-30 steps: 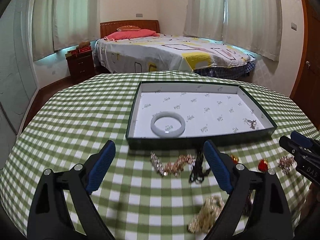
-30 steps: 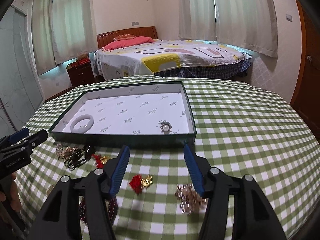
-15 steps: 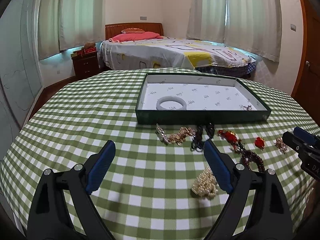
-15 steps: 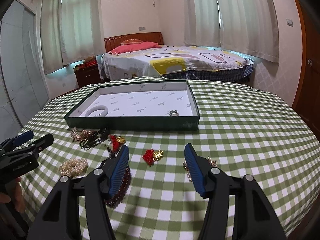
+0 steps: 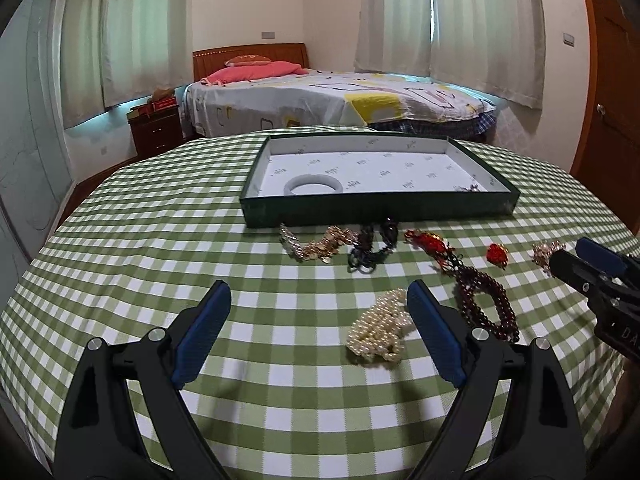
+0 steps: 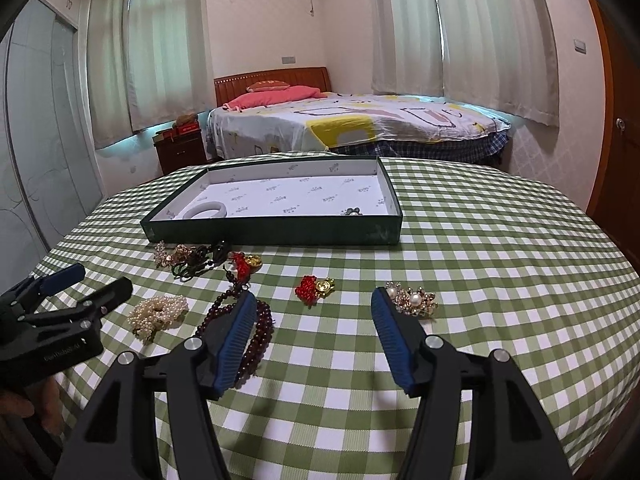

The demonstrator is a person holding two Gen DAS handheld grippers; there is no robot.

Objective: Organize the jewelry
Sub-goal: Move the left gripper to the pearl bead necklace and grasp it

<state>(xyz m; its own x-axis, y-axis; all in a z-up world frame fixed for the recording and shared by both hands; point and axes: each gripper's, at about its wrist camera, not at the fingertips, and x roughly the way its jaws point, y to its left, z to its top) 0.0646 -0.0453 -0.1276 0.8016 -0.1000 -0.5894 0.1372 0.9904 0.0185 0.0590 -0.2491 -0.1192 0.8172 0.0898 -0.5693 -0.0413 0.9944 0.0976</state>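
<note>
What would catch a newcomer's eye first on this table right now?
Probably the dark green tray at the far side of the checked tablecloth, holding only a pale bangle at its left end and a small brooch near its right. In front of it loose jewelry is scattered: a heap of pearls, dark red beads and a red charm. Both the left gripper and right gripper hang open above them, holding nothing.

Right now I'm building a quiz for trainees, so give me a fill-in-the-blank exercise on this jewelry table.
1. The white bangle lies inside the dark green ____.
2. The tablecloth is checked white and ____.
3. The pearl strand lies on the cloth, ____ the tray.
4. Both grippers, left gripper and right gripper, hold ____.

Missing words: tray; green; outside; nothing
</note>
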